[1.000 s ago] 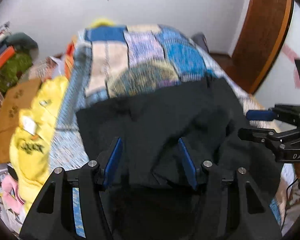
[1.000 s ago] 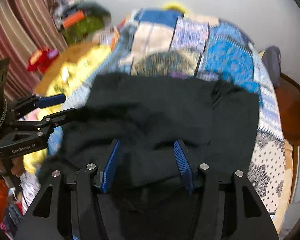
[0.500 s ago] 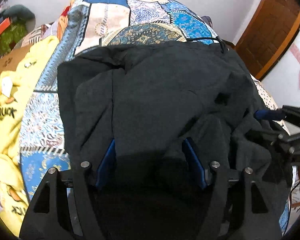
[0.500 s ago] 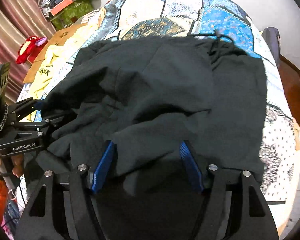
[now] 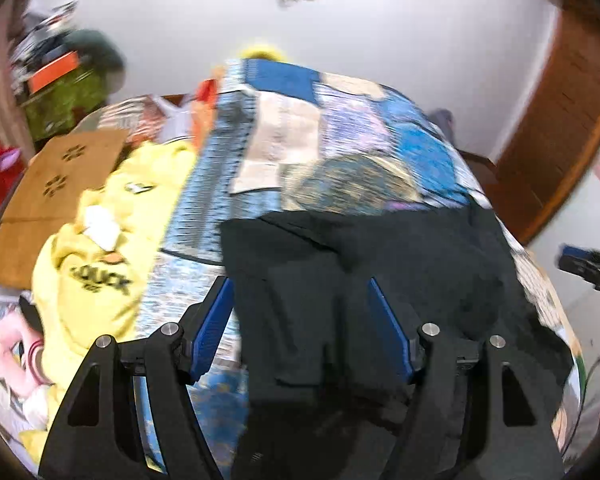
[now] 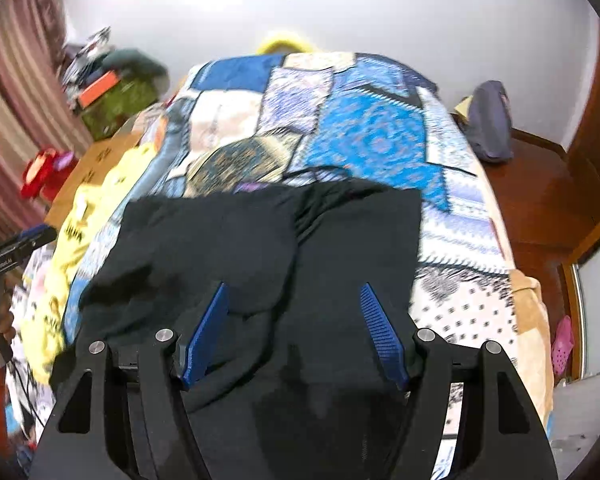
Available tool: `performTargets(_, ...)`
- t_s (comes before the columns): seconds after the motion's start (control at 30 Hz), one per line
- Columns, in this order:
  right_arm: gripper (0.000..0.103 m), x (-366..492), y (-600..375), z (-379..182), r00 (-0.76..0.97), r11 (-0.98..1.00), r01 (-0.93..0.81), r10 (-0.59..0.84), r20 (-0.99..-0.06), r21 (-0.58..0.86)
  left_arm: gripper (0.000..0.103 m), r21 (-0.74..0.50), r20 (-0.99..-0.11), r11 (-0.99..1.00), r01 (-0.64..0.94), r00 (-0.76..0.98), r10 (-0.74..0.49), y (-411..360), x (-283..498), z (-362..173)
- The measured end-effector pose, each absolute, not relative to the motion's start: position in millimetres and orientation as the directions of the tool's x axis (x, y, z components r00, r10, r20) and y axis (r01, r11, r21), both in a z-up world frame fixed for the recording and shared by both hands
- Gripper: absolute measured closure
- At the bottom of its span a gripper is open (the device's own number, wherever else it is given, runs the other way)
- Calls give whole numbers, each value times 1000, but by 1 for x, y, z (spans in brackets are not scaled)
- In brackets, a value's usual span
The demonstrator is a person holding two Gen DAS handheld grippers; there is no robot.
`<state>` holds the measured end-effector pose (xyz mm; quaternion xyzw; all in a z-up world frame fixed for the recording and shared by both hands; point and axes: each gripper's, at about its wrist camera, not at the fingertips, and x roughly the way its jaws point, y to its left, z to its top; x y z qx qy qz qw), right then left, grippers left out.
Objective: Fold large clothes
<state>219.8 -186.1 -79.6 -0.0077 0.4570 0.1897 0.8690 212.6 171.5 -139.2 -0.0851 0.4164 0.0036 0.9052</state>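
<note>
A large black garment [image 5: 380, 272] lies spread on the near half of the bed, also in the right wrist view [image 6: 268, 240]. My left gripper [image 5: 300, 304] is open and empty above its left part, blue pads wide apart. My right gripper [image 6: 294, 308] is open and empty above its middle. The right gripper's tip [image 5: 580, 266] shows at the far right of the left wrist view. The left gripper [image 6: 16, 248] shows at the left edge of the right wrist view. Both views are blurred.
The bed has a blue patchwork quilt [image 6: 364, 128]. A yellow garment [image 5: 100, 248] hangs off the bed's left side beside a cardboard box [image 5: 56, 184]. Clutter [image 6: 112, 88] stands at the far left wall. A wooden door [image 5: 560, 120] is at the right.
Both grippers have pulled back and tilted up from the garment. The black garment now lies flatter on the bed, and the two grippers have moved apart to the sides.
</note>
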Motion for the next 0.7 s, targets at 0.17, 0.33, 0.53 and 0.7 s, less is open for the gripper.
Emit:
performTargets(0.17,38,245,-210,-96,504,949,-255,292,-813,183,35,-236,-799,955,-180,596,-86,209,236,-174)
performTargets(0.33,38,272,-233,-132,443,961,-139,275,-853,237,35,-330,-839,910,-252,519,-161,232,255,-227)
performTargets(0.53,38,294,-248,-179,371,968,-58,249,-895,246,35,-418,-842,863,-284,478,-250,238,276,-274)
performTargets(0.7,38,309,-248,-195,336,948,-56,314,-888,314,35,-463,-829,843,-275,469,-303,239,292,-296)
